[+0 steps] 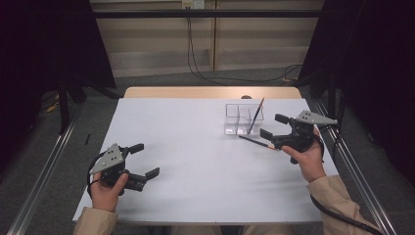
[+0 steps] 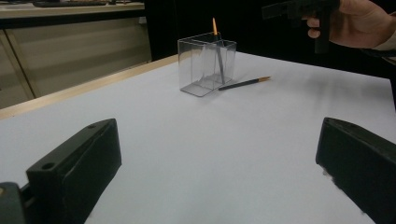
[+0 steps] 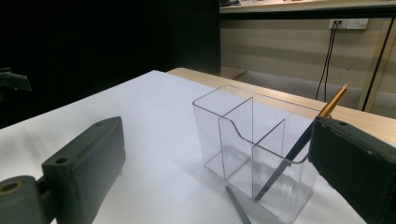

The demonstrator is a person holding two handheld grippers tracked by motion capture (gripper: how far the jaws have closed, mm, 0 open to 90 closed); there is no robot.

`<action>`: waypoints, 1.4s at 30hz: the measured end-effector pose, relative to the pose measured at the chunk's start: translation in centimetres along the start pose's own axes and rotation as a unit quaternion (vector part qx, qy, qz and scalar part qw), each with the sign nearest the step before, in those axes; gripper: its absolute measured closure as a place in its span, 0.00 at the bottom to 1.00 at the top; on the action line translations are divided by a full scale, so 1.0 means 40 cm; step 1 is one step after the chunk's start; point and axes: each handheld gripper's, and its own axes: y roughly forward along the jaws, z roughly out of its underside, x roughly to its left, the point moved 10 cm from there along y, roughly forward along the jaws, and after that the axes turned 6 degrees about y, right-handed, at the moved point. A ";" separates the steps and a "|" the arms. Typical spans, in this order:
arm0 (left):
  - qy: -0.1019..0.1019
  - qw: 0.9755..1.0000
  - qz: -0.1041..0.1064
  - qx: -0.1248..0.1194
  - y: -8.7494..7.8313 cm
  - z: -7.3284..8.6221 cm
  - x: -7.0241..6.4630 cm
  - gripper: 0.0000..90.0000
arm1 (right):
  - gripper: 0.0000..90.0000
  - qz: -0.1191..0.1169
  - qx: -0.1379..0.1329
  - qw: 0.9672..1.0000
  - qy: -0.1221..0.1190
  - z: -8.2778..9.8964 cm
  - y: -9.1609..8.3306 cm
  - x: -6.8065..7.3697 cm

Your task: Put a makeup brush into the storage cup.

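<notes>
Two pencils: we see one leaning (image 1: pixel 255 115) upright-tilted in a compartment of the clear holder (image 1: pixel 234 117), and one lying (image 1: pixel 254 141) flat on the white surface (image 1: pixel 195 166), just beside the holder's near wall.
Right tongs (image 1: pixel 270 127): wide open and holding nothing, we judge, poised over the butt end of the lying pencil.
Left tongs (image 1: pixel 145 160): also spread wide and empty, resting well apart from the holder at the near left of the surface.
Risk, the grasp: we think a flat, thin pencil may roll or skid away as the jaws close, since they must scrape the surface to get under it.
Risk, the holder: it is light and unbraced; we expect a nudge from a jaw or the pencil tip could slide or tip it, spilling the leaning pencil.
Risk, insertion: the divider walls are narrow, so a tilted pencil could catch on the rim.
</notes>
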 end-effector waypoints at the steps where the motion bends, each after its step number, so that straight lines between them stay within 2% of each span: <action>1: 0.000 1.000 -0.001 0.000 -0.001 0.000 0.001 0.00 | 0.04 -0.002 -0.002 1.000 0.002 0.001 -0.001 0.002; 10: -0.002 1.000 -0.002 0.001 -0.003 0.004 0.003 0.00 | 0.04 -0.001 0.000 1.000 -0.009 0.003 -0.017 0.009; 20: -0.005 1.000 -0.005 0.000 -0.008 0.005 0.005 0.00 | 0.04 -0.007 0.004 1.000 -0.002 0.024 -0.033 0.011; 28: -0.004 1.000 -0.006 0.000 -0.009 0.004 0.004 0.00 | 0.04 -0.009 0.004 1.000 -0.010 0.030 -0.051 0.021; 42: -0.004 1.000 -0.008 -0.004 -0.014 0.001 0.005 0.00 | 0.04 -0.012 0.003 1.000 -0.004 0.052 -0.085 0.033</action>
